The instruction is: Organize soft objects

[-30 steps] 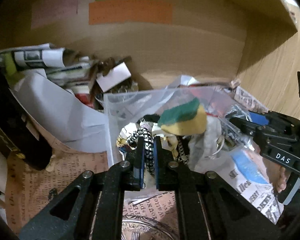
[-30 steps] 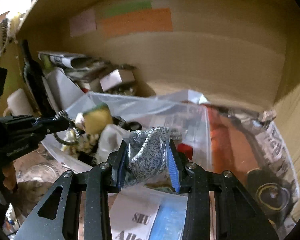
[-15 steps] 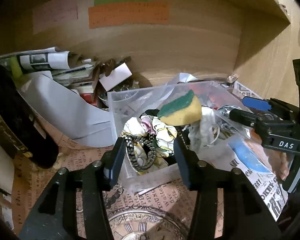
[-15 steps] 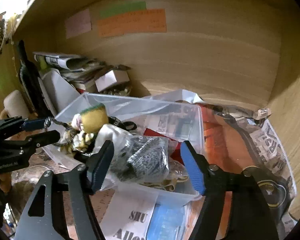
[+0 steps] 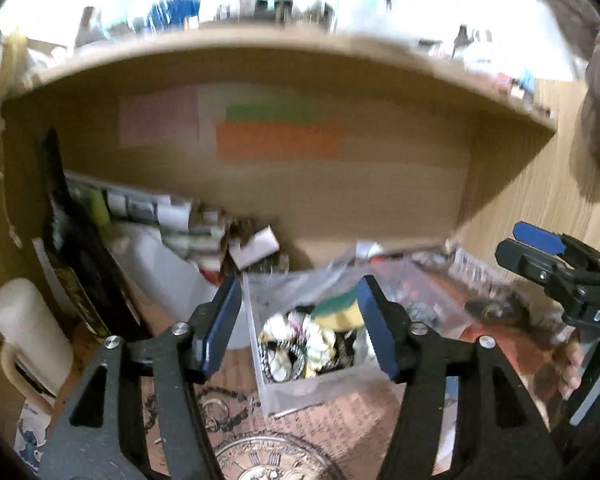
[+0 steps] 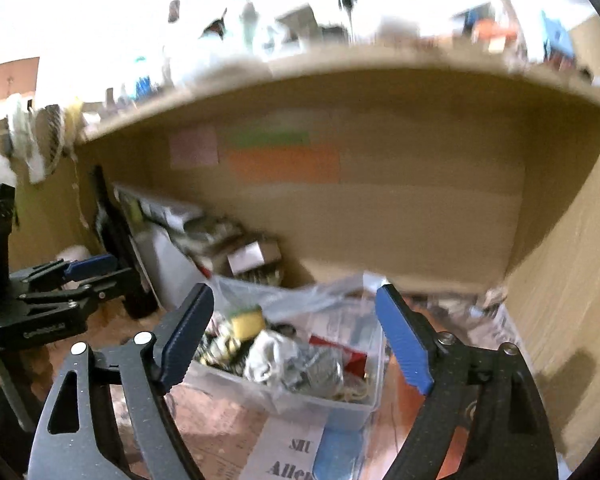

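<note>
Wooden shelf recess (image 6: 380, 220), cluttered, views blurred. Clear plastic bin (image 6: 364, 404) holds sponge (image 6: 247, 322), grey cloth (image 6: 300, 364), scrunchies (image 5: 296, 344). Left gripper (image 5: 298, 330) and right gripper (image 6: 296, 340): fingers apart, empty. Risk: heaped contents spill over low rim if bin nudged.

From my seat I looked into a wooden alcove: a pale brown back wall (image 5: 380, 200) under an overhanging shelf (image 5: 284, 52), with a wood-grain side panel (image 6: 572, 280) closing it on the right. Three paper labels were stuck to the back wall, a pink one (image 5: 158, 120), a green one (image 5: 274, 112) and an orange one (image 5: 278, 142); blur hid any writing. Above the shelf the light was blown out to white, and the clutter standing there (image 6: 260, 28) was smeared past telling.
</note>
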